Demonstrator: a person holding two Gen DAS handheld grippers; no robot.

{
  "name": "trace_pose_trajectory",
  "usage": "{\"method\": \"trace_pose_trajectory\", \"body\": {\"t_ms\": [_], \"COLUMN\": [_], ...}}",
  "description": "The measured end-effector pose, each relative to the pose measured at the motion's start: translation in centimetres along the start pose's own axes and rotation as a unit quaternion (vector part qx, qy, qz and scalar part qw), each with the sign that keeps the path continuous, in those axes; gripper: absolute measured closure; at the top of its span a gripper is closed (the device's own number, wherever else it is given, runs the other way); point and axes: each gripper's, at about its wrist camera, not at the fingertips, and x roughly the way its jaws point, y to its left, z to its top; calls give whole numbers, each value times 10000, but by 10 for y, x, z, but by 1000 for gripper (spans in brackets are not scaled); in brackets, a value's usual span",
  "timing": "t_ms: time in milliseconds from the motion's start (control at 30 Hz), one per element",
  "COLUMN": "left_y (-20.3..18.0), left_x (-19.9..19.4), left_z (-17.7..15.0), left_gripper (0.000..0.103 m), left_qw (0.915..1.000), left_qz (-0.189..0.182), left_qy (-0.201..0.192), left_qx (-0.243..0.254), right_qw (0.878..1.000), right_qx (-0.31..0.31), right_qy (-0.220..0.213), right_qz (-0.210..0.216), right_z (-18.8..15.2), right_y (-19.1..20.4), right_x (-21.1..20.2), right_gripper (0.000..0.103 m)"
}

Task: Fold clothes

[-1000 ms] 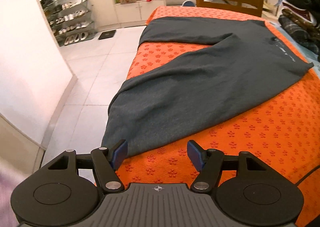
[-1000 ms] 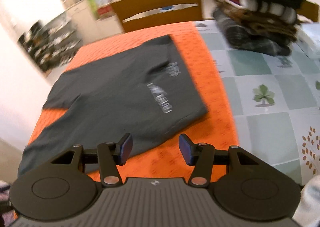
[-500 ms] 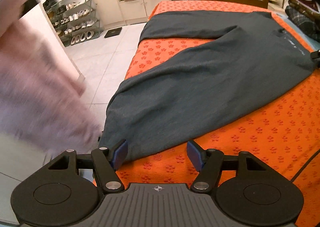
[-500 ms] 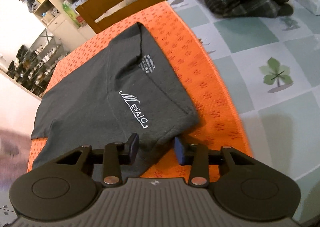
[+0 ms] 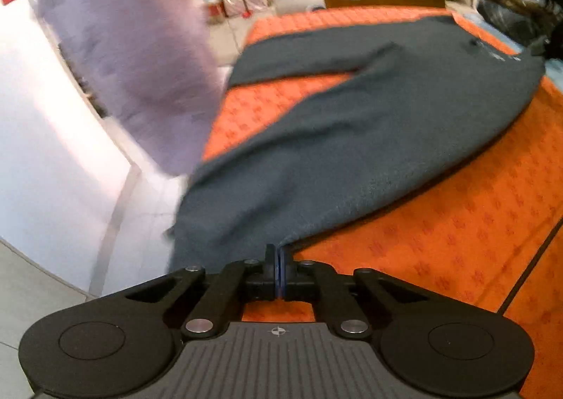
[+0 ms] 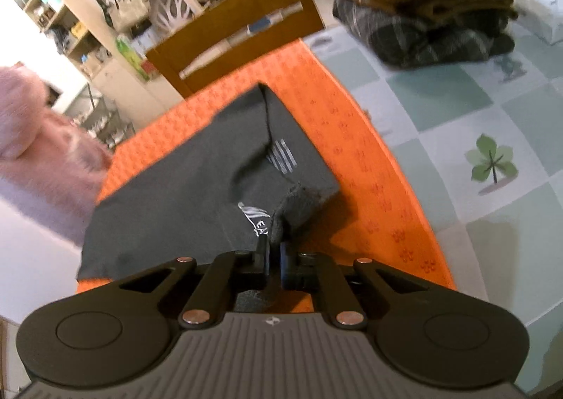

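Left wrist view: the left claw (image 5: 278, 258) is pinched tight on the hem corner of the dark grey T-shirt (image 5: 369, 131), its blue pads pressed together with the cloth edge caught between them. The shirt lies on the orange flower-print mat (image 5: 457, 223) covering the desk, and its bottom corner spills over the desk's near-left edge toward the tiled floor. Its long axis runs from this claw away to the upper right, where the collar end sits; one sleeve stretches off to the left at the far side. A blurred pink fuzzy sleeve (image 5: 133, 57) of the person crosses the upper left.

Right wrist view: the right claw (image 6: 275, 251) is clamped on the shirt at the collar-and-shoulder end, close to the white logo (image 6: 255, 219), with a small hump of fabric bunched up just above the fingers. From here the shirt (image 6: 183, 195) stretches away to the left. Beyond the mat lies a leaf-patterned tablecloth (image 6: 492, 166), and a pile of folded clothes (image 6: 422, 22) sits at the far right.

Judging by this, folding has barely begun: both ends are gripped, but the shirt is still nearly flat and one layer deep, so lifting, doubling over and smoothing all remain.
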Motion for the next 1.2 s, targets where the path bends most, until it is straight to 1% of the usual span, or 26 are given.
{"method": "trace_pose_trajectory", "body": {"t_ms": [133,267,400,600,767,900,1000,1200], "left_y": [9,19,29,44,55,60,63,73], "left_x": [-13,-29,-51,-81,-99,-97,-90,-75], "left_z": [8,11,6,-3,-10,-7,2,31], "left_gripper": [100,100,100,100,100,100,100,100], "left_qw": [9994,9985,9977,9972,9973,9968,9959,9927], "left_qz": [149,187,180,151,169,260,316,388], "left_qy": [-304,-500,-635,-723,-703,-716,-789,-1044], "left_qx": [-81,-137,-124,-113,-147,-236,-306,-452], "right_qw": [9996,9988,9982,9981,9987,9990,9988,9969], "right_qx": [30,120,142,234,308,350,433,716], "right_qy": [-269,-469,-581,-560,-407,-261,-209,-316], "right_qz": [15,57,87,76,39,-24,-88,-96], "right_z": [1,-4,-15,-43,-75,-95,-99,-86], "right_y": [8,13,17,16,14,16,20,31], "right_x": [-23,-48,-74,-109,-134,-135,-129,-117], "right_gripper": [97,98,98,98,98,98,98,97]}}
